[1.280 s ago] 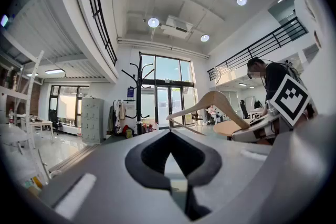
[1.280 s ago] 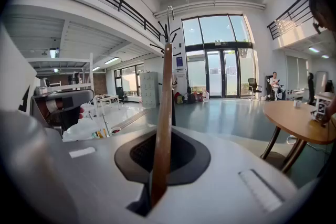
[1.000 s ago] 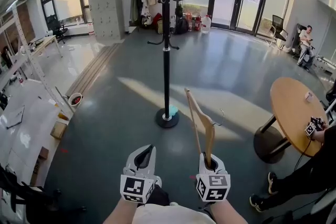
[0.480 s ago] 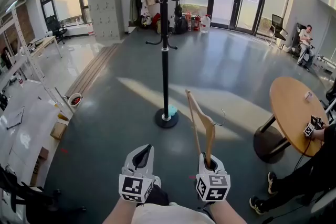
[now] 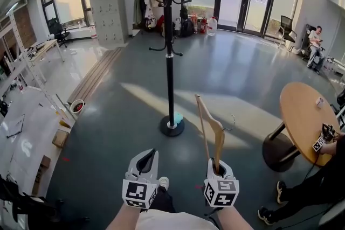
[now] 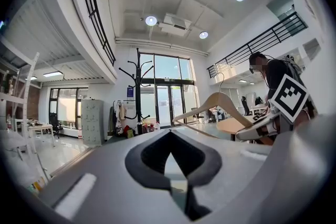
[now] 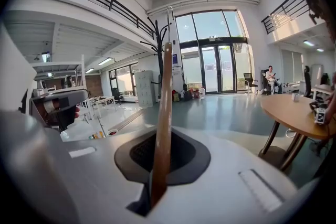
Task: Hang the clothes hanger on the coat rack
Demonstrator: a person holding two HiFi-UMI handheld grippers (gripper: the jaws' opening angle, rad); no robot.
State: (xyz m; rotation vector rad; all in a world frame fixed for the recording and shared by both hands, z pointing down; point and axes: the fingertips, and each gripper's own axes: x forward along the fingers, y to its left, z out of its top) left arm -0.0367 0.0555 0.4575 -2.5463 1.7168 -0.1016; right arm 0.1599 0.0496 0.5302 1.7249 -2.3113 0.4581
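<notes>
your right gripper (image 5: 216,167) pinches the lower end of the wooden hanger (image 5: 212,129), which stands upright with its hook to the right. your left gripper (image 5: 151,154) has its jaws pressed together, empty. the coat rack (image 5: 170,62) stands ahead across open floor (image 5: 232,75) — a round table (image 5: 302,110) sits well off to the right.
</notes>
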